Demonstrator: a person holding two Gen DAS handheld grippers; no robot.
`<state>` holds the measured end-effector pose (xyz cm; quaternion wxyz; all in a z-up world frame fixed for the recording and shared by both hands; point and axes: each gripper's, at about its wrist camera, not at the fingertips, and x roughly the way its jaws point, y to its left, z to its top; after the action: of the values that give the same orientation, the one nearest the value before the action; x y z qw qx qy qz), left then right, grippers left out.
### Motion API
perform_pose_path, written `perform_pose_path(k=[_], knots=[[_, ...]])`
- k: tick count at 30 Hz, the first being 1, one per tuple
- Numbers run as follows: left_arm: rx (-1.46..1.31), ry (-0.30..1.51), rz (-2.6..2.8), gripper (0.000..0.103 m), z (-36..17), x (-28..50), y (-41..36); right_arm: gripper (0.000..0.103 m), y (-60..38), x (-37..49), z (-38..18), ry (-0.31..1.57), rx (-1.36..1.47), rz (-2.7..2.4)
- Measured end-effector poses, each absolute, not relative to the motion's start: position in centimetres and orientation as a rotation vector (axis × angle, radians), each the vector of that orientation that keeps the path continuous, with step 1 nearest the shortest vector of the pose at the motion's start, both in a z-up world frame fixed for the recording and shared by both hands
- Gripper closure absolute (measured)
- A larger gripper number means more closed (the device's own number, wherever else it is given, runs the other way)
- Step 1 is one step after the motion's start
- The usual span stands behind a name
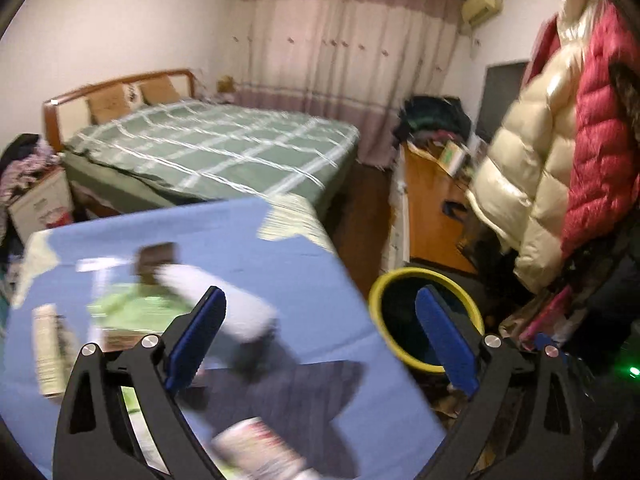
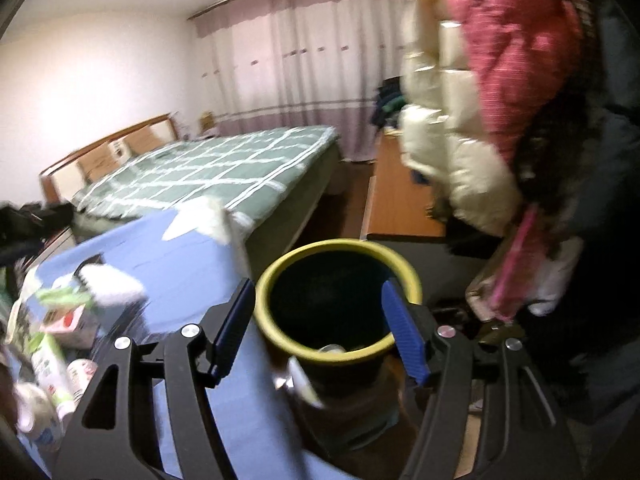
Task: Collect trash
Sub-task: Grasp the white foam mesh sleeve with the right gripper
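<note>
the right tool (image 2: 320, 336) hung wide open and empty over the round yellow-rimmed bin (image 2: 338, 304), so a drop looked finished. the left tool (image 1: 320, 340), also wide and empty, should reach for the blurred cartons (image 1: 48, 348) at 9 o'clock on the blue-clothed counter (image 1: 280, 248).

a bed (image 1: 224, 148) with green checked cover, pink curtains (image 1: 340, 40) behind, puffy coats (image 1: 560, 140) hanging right.

A blue cloth (image 1: 280, 248) is seen on the table. The bin (image 2: 338, 300) is rimmed in yellow, black inside. The bedspread (image 1: 224, 148) is checked green and white. Cream (image 1: 524, 168) and red (image 1: 600, 128) jackets are noted. Gripper pads (image 1: 196, 340) are blue.
</note>
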<state>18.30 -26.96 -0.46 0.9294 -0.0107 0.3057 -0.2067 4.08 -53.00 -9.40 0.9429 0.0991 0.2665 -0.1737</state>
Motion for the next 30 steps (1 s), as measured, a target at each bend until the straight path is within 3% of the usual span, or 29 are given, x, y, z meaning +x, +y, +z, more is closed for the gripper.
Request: perform_pose_path(k=[16, 22, 30], knots=[[-0.096, 0.576, -0.01, 0.008, -1.8, 12.3, -4.8, 0.04, -39.2, 10.5, -12.4, 0.677, 0.105, 0.042], [-0.108, 0.579, 0.041, 0.008, -3.0, 11.0, -2.0, 0.04, -36.0, 10.7, -13.1, 0.707, 0.047, 0.108], [-0.105, 0.568, 0.035, 0.007, -2.9, 10.4, -2.2, 0.041, -35.5, 19.0, -13.7, 0.777, -0.064, 0.1]])
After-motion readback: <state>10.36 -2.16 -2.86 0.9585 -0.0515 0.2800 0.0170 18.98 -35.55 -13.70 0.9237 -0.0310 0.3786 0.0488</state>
